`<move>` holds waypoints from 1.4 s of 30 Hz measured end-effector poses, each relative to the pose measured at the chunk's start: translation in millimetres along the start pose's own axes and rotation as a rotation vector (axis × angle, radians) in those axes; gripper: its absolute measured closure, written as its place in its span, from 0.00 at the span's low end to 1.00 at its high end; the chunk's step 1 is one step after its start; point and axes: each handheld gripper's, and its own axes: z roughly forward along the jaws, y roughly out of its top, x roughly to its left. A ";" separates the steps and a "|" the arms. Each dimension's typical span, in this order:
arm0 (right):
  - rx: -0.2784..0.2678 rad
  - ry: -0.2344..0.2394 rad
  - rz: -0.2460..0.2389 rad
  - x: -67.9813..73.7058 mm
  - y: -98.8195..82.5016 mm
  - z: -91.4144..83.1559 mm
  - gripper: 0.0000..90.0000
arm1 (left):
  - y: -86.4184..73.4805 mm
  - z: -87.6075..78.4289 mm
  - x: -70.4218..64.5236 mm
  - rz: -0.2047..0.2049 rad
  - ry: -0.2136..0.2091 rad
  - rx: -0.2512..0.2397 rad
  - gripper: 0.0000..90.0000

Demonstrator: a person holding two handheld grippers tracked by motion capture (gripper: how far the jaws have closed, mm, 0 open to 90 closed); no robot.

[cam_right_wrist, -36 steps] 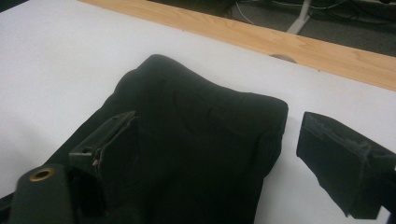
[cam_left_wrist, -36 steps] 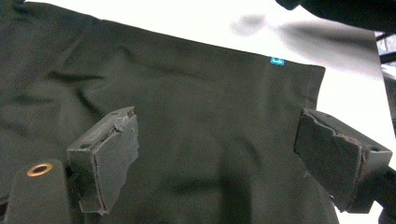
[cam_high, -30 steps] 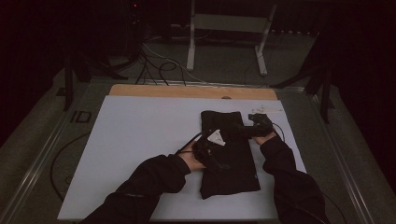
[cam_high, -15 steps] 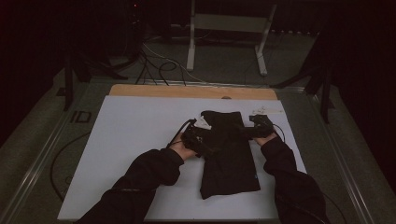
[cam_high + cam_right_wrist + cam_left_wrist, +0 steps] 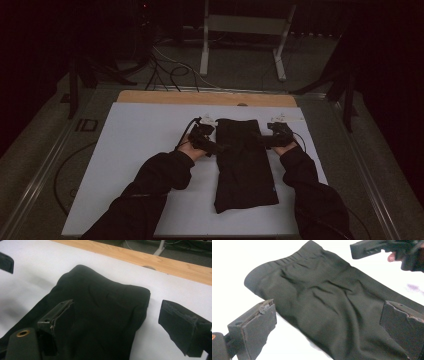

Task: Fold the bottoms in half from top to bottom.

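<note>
A black folded garment (image 5: 245,167) lies flat and lengthwise on the white table top (image 5: 145,135). My left gripper (image 5: 219,148) is at the garment's left edge near its far end. Its jaws are open above the wrinkled cloth (image 5: 322,295) and hold nothing. My right gripper (image 5: 262,137) is at the right edge opposite. It is open too, with one jaw over the cloth (image 5: 105,305) and the other over bare table. In the left gripper view the right gripper (image 5: 372,247) and a fingertip show at the top right.
A wooden strip (image 5: 200,97) runs along the table's far edge, also seen as the wooden strip (image 5: 160,261) in the right gripper view. Cables (image 5: 172,70) and a white stand (image 5: 245,30) are on the floor beyond. Bare white surface stretches to the left of the garment.
My left gripper has moved from the garment's middle out to its left edge and farther away. The bunched top of the garment now lies flat. The right gripper has barely moved.
</note>
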 end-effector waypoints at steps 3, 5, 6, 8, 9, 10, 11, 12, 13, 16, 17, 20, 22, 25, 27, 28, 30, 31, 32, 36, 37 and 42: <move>0.000 -0.003 0.001 -1.4 -0.4 0.1 0.15 | 1.7 0.8 6.4 -0.020 0.012 -0.002 0.02; 0.005 -0.002 0.004 -2.4 -1.1 0.3 0.15 | 2.2 1.4 10.1 -0.027 0.024 -0.003 0.02; 0.003 0.001 0.003 -2.9 -1.6 0.9 0.15 | 2.5 1.9 11.6 -0.037 0.023 -0.004 0.02; 0.013 -0.003 -0.001 -3.5 -2.5 1.8 0.15 | 2.9 3.0 14.6 -0.052 0.035 -0.006 0.02; 0.015 0.000 0.002 -3.9 -2.7 2.2 0.15 | 3.2 3.5 16.1 -0.057 0.036 -0.008 0.02; 0.014 0.000 0.005 -4.0 -2.9 2.7 0.15 | 3.8 3.9 17.5 -0.060 0.037 -0.006 0.02; 0.018 0.000 0.003 -4.0 -3.0 3.1 0.15 | 4.3 4.3 18.2 -0.066 0.044 -0.009 0.02; 0.021 0.000 0.002 -4.2 -2.9 3.2 0.15 | 4.9 4.7 19.1 -0.068 0.049 -0.012 0.02; 0.018 0.000 0.005 -4.3 -2.8 3.8 0.15 | 5.5 5.1 20.0 -0.071 0.050 -0.008 0.02; 0.026 -0.004 0.004 -5.1 -1.5 5.5 0.15 | 7.1 7.0 22.2 -0.083 0.057 -0.013 0.02; 0.025 -0.004 0.005 -5.5 -1.0 6.3 0.15 | 7.5 7.6 23.0 -0.088 0.057 -0.012 0.02; 0.029 -0.006 -0.002 -7.1 1.2 9.4 0.15 | 8.2 11.5 26.4 -0.105 0.067 -0.021 0.01; 0.034 -0.012 -0.003 -8.1 2.6 12.1 0.15 | 8.2 13.4 29.3 -0.118 0.069 -0.025 0.01; 0.049 -0.012 -0.002 -9.2 4.3 16.2 0.16 | 7.1 18.0 33.7 -0.159 0.075 -0.045 0.01; 0.051 -0.011 0.006 -10.0 4.0 18.5 0.16 | 5.7 21.1 35.8 -0.181 0.082 -0.048 0.01; 0.051 -0.016 0.008 -10.5 3.5 19.5 0.16 | 4.7 23.0 36.4 -0.185 0.087 -0.057 0.01; 0.043 -0.008 0.024 -11.7 2.8 21.4 0.15 | 3.1 26.1 38.5 -0.199 0.099 -0.059 0.01; 0.042 -0.012 0.032 -12.1 2.8 22.2 0.15 | 2.4 27.6 39.8 -0.211 0.098 -0.065 0.01; 0.048 -0.015 0.030 -12.7 3.0 23.2 0.15 | 1.8 29.1 41.3 -0.219 0.102 -0.068 0.01; 0.080 -0.030 0.039 -16.1 4.3 27.6 0.15 | -1.0 33.8 47.3 -0.243 0.103 -0.072 0.01; 0.087 -0.034 0.043 -17.8 5.0 28.5 0.15 | -1.8 34.8 49.3 -0.251 0.098 -0.067 0.01; 0.110 -0.047 0.081 -24.7 9.0 31.5 0.15 | -5.2 40.0 57.5 -0.295 0.081 -0.061 0.01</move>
